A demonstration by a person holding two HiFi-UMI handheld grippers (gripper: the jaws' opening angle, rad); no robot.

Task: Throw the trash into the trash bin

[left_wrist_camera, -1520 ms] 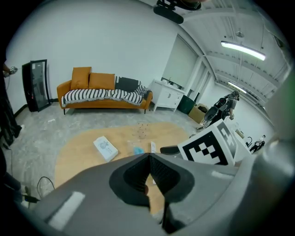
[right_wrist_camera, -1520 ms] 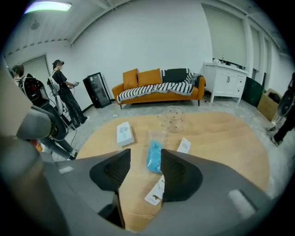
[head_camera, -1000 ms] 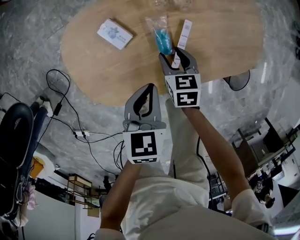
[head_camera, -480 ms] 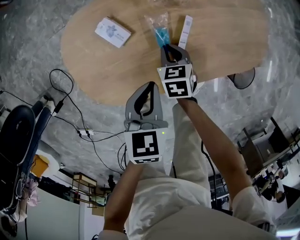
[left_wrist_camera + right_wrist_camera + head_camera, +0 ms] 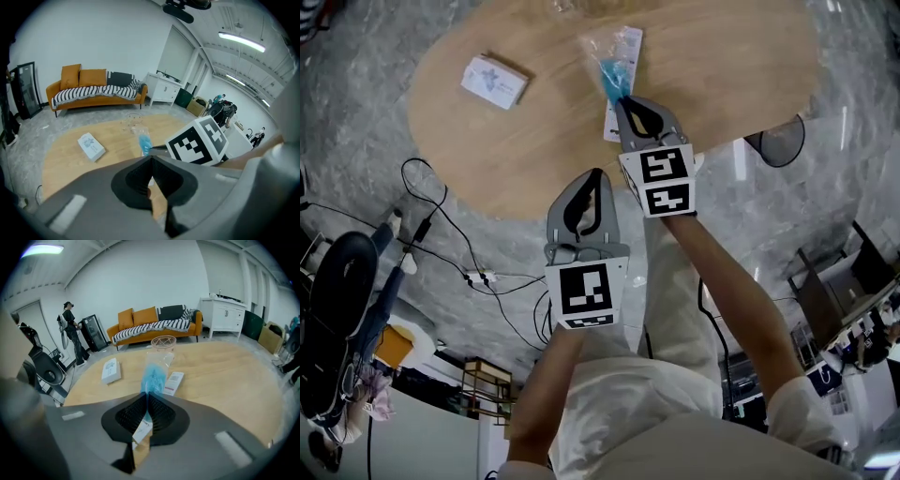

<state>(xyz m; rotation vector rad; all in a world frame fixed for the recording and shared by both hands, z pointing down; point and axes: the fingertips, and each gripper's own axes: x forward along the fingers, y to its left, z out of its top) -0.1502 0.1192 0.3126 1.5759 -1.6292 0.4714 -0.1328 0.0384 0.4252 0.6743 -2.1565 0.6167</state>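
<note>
Two grippers work over one oval wooden table (image 5: pixel 741 84); on it lie one clear plastic bag (image 5: pixel 614 58) with a blue item inside, one flat white box (image 5: pixel 494 80), one slim white carton (image 5: pixel 174 383) with red print, one small white packet (image 5: pixel 611 124) and one clear glass bowl (image 5: pixel 163 341) at the far edge.

The right gripper (image 5: pixel 623 99) points down at the table's middle; its jaws have just been closing and are now pressed together on the near end of the plastic bag, which stretches away from the tips toward the far side; the blue item sits just beyond the jaw tips; the slim carton lies just beside the bag on its right, touching or nearly so; the small packet lies under this gripper's jaws, at its left.

The left gripper (image 5: pixel 596 174) hangs nearer and to the left, at the table's near edge, apart from the bag; its jaws are pressed together with nothing between them.

The flat white box lies well apart to the left.

Beyond the table stand one orange sofa (image 5: pixel 154 320), one white cabinet (image 5: pixel 226 315) and one person (image 5: pixel 70 331).
</note>
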